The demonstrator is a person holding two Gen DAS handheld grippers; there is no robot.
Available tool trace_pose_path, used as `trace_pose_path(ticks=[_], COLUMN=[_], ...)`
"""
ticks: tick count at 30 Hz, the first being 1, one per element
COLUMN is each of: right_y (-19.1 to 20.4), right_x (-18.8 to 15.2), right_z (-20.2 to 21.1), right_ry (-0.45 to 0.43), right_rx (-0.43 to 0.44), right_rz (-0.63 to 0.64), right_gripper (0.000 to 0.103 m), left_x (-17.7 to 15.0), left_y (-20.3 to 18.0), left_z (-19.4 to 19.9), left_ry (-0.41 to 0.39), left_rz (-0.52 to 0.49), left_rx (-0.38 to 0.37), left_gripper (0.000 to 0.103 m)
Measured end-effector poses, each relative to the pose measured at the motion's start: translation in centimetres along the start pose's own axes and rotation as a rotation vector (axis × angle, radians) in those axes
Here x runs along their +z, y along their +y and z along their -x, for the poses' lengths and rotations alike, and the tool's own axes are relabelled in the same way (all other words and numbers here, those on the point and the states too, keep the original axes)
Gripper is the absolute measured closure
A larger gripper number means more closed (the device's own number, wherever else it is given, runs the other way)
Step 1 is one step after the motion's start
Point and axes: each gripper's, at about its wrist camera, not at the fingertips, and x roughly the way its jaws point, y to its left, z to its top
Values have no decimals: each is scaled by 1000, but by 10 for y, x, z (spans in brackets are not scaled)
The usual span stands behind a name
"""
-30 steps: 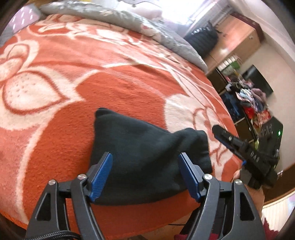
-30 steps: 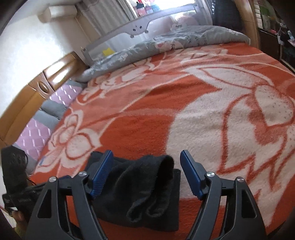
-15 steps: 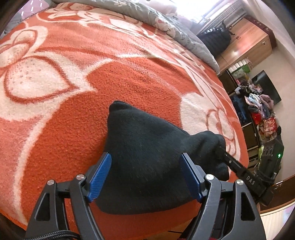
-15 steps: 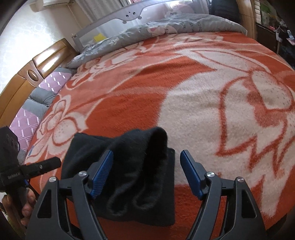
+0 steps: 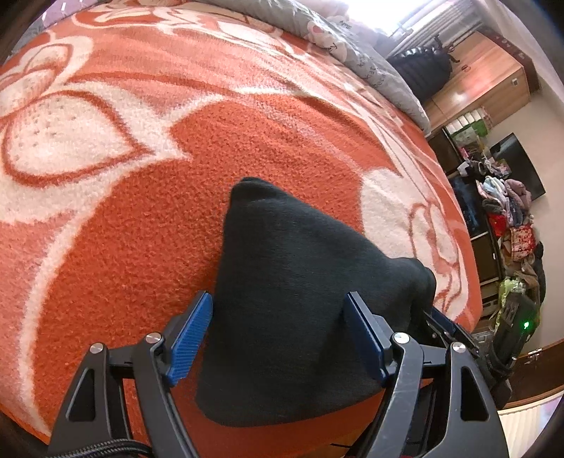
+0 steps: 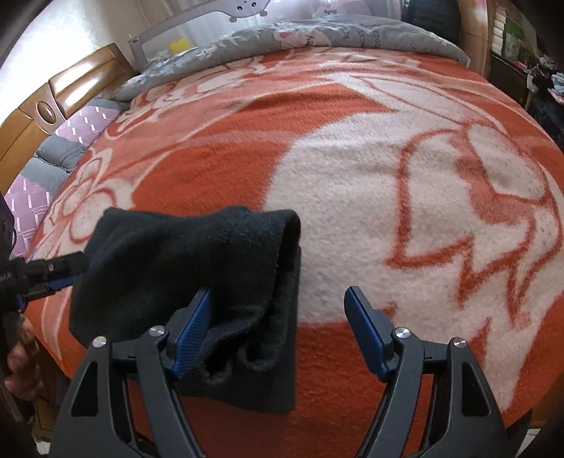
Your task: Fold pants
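Observation:
The black pants (image 5: 292, 303) lie as a folded bundle near the front edge of the orange and white blanket (image 5: 141, 197). My left gripper (image 5: 278, 334) is open, its blue pads either side of the bundle's near end. My right gripper (image 6: 278, 327) is open, its left pad against the bundle's right end (image 6: 197, 274), its right pad over bare blanket. The right gripper's fingers (image 5: 444, 327) show at the bundle's right end in the left wrist view. The left gripper's fingers (image 6: 56, 267) touch the bundle's left side in the right wrist view.
A grey quilt (image 6: 299, 38) lies along the head of the bed, before a grey bed rail (image 6: 225, 17). A wooden headboard (image 6: 46, 102) and purple cushions (image 6: 31, 190) are at the left. Wardrobes (image 5: 486, 81) and piled clothes (image 5: 504, 211) stand beyond the bed's right edge.
Both grippers have moved in toward the pants. The bundle's right end has been pushed up and over to the left, so the bundle is more compact.

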Motion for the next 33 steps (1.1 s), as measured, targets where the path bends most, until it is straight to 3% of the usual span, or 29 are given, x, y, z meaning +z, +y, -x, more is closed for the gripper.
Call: trace_pose_path(ticks=[8, 13, 19, 22, 27, 33], right_y=[-23, -27, -23, -20, -20, -27], right_x=[-7, -6, 5, 11, 2, 2], right_z=[-6, -7, -2, -6, -21, -23], right_ry=[15, 24, -5, -17, -1, -2], right_rx=[125, 202, 280, 260, 136, 149], right_rz=[-111, -172, -233, -239, -163, -173], right_gripper=[28, 35, 35, 35, 35, 35], left_x=[1, 4, 10, 15, 22, 25], left_y=[3, 11, 11, 15, 26, 31], left_z=[-16, -20, -18, -22, -35, -46], left_ry=[13, 27, 28, 26, 24, 43], left_rz=[-4, 33, 48, 72, 109, 109], left_rx=[35, 14, -5, -13, 22, 40], left_gripper=[26, 26, 26, 26, 25, 25])
